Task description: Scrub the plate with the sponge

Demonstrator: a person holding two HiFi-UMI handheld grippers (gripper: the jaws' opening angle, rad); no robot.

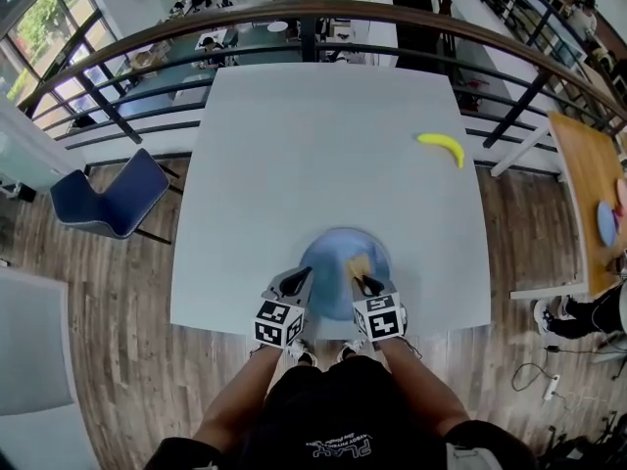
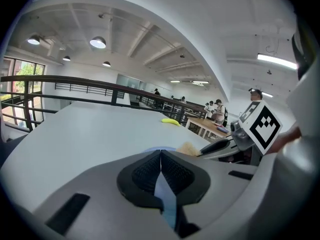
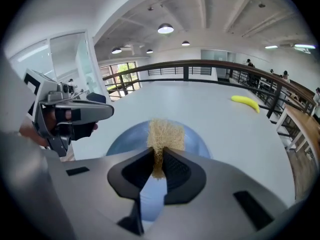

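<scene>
Chair (image 1: 113, 199), blue and off the table (image 1: 323, 145), stands well left of the plate (image 1: 323, 253). At the plate's left rim the left hand-held gripper (image 1: 299, 277) is clenched, its pads meeting at the tips with a sliver of blue rim pinched between them. From its own camera the gripper's body hides nearly all of the plate. The plate lies at the table's near edge, and its near part is covered by both grippers in the head view. Over the plate's right half sits the tan, fibrous sponge (image 3: 165, 136), its lower end lost between the pads of the right hand-held gripper (image 3: 159, 156), which grasps it firmly. A banana (image 1: 441, 147) lies well beyond the plate to the right.
</scene>
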